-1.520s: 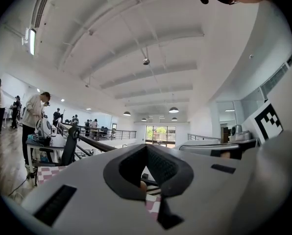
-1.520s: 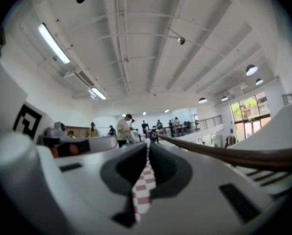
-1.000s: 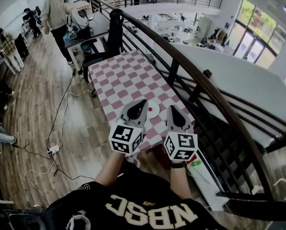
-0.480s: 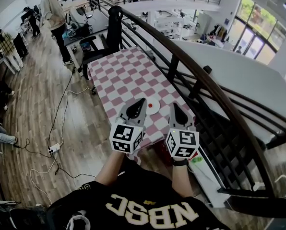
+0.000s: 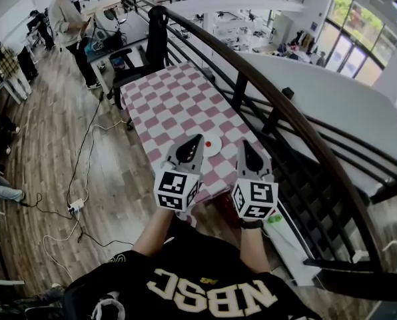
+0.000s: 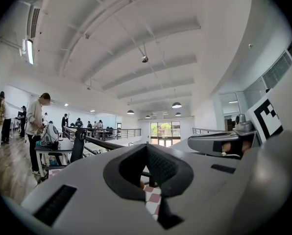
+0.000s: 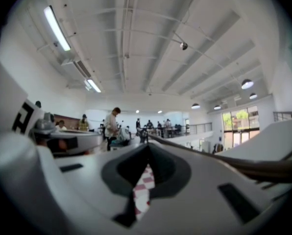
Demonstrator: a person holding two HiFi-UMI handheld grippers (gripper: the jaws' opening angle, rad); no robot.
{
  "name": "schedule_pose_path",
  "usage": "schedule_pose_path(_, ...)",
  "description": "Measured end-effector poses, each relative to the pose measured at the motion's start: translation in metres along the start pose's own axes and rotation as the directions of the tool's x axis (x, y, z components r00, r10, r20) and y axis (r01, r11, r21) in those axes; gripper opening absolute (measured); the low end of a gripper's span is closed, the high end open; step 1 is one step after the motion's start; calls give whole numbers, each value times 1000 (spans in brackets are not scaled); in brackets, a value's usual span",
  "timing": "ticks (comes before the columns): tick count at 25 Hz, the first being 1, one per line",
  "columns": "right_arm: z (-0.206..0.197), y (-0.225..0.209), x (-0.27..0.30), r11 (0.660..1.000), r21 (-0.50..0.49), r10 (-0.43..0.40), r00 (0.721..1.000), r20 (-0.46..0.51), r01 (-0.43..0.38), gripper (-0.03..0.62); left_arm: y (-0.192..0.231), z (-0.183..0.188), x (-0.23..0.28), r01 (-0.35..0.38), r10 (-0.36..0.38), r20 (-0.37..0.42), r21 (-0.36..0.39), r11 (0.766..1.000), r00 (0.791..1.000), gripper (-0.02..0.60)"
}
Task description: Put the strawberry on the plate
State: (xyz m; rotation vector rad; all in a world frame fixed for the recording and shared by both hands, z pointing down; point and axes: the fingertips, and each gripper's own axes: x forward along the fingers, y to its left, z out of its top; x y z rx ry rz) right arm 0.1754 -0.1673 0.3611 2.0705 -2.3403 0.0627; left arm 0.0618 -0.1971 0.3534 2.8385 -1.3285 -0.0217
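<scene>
Right gripper (image 5: 242, 143) eased back; strawberry (image 5: 208, 141) on plate (image 5: 216, 147).

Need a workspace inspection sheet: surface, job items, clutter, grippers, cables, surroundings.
Surface: table under a red-and-white checked cloth.
Job's things: small round white plate near the table's near end; a small red strawberry appears to lie on it.
Clutter: nothing seen.
Grippers: left gripper and right gripper both shut and empty, pointing at the plate.
Cables: black cable and white power strip on the wooden floor.
Surroundings: curved black railing, black chair, standing person.
</scene>
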Motion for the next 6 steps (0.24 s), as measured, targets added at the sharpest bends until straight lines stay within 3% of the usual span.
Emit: schedule_pose_path(6, 4, -4, -2, 1000, -5, -13, 1000, 14, 13, 20, -4, -1, 4, 4, -4, -6, 13, 1000, 1000, 9)
